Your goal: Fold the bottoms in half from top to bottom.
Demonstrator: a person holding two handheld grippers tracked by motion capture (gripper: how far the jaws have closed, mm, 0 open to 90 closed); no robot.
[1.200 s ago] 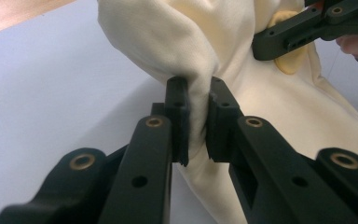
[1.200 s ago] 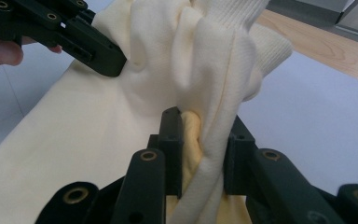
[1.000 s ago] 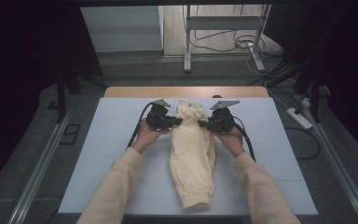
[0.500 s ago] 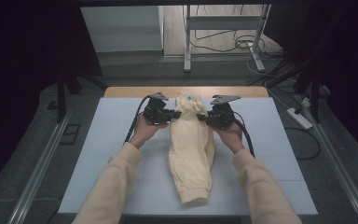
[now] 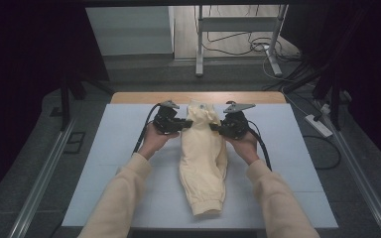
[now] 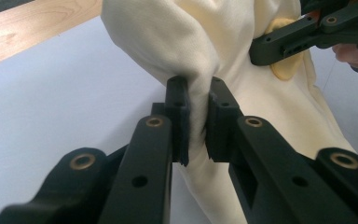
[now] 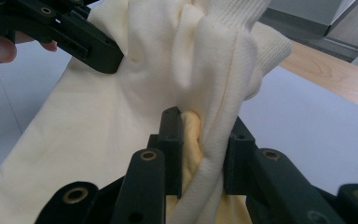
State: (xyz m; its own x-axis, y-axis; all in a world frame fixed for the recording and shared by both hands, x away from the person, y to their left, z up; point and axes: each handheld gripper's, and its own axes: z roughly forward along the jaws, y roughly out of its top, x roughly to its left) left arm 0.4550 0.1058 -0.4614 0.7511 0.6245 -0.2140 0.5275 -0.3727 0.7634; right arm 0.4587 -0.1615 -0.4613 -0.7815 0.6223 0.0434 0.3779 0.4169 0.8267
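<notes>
Both tools grip the cream garment (image 5: 204,158): my left tool (image 6: 196,122) pinches a fold at its left edge, my right tool (image 7: 204,151) clamps a bunched fold by the ribbed band (image 7: 235,18), jaws nearly closed. It lies between them, trailing toward me on the table (image 5: 297,163). I judge either thin pinch could slip if I pull apart unevenly. Beyond the tools runs the table's wooden edge (image 5: 144,97); nothing blocks them.

pale blue mat (image 5: 129,129), wooden table edge (image 5: 144,97), floor cables (image 5: 248,47)
</notes>
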